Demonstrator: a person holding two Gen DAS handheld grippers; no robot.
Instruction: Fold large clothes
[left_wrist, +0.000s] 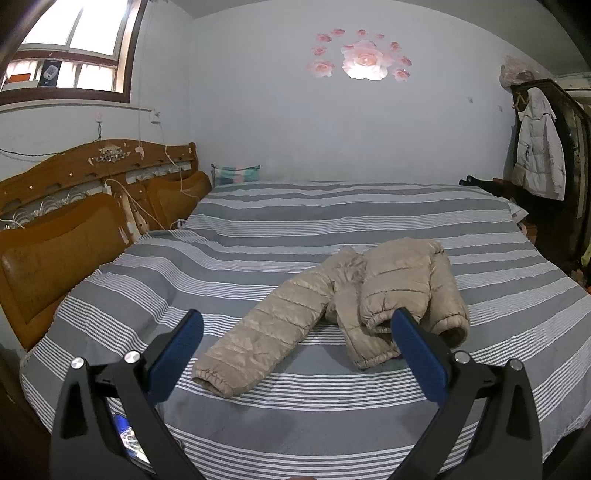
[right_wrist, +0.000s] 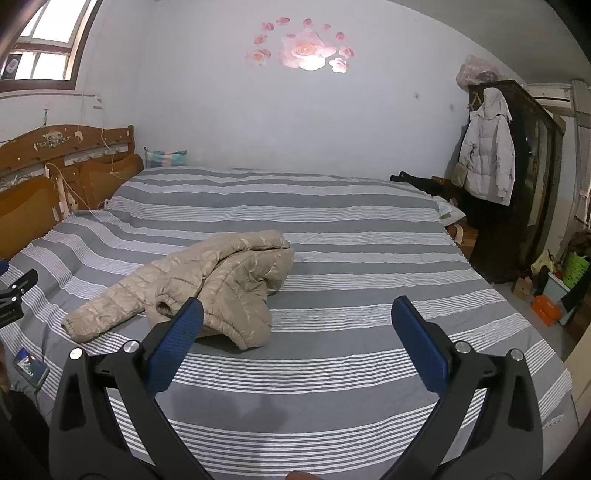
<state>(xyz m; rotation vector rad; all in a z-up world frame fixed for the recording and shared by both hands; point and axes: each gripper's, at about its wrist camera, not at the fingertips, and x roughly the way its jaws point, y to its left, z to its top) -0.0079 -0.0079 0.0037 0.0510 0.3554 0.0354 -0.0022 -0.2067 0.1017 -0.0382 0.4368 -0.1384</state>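
Note:
A beige puffer jacket (left_wrist: 373, 295) lies crumpled on the grey-and-white striped bed (left_wrist: 258, 236), one sleeve stretched out toward the near left. It also shows in the right wrist view (right_wrist: 207, 284), left of centre. My left gripper (left_wrist: 297, 328) is open and empty, held above the bed just short of the jacket. My right gripper (right_wrist: 297, 317) is open and empty, with the jacket beyond its left finger (right_wrist: 177, 339). Part of the left gripper shows at the left edge of the right wrist view (right_wrist: 14, 291).
A wooden headboard (left_wrist: 74, 206) with cables runs along the left. A phone (right_wrist: 31, 367) lies on the bed's near left corner. A dark wardrobe (right_wrist: 517, 177) with a hanging white coat (right_wrist: 487, 147) stands at the right, with clutter on the floor (right_wrist: 554, 291).

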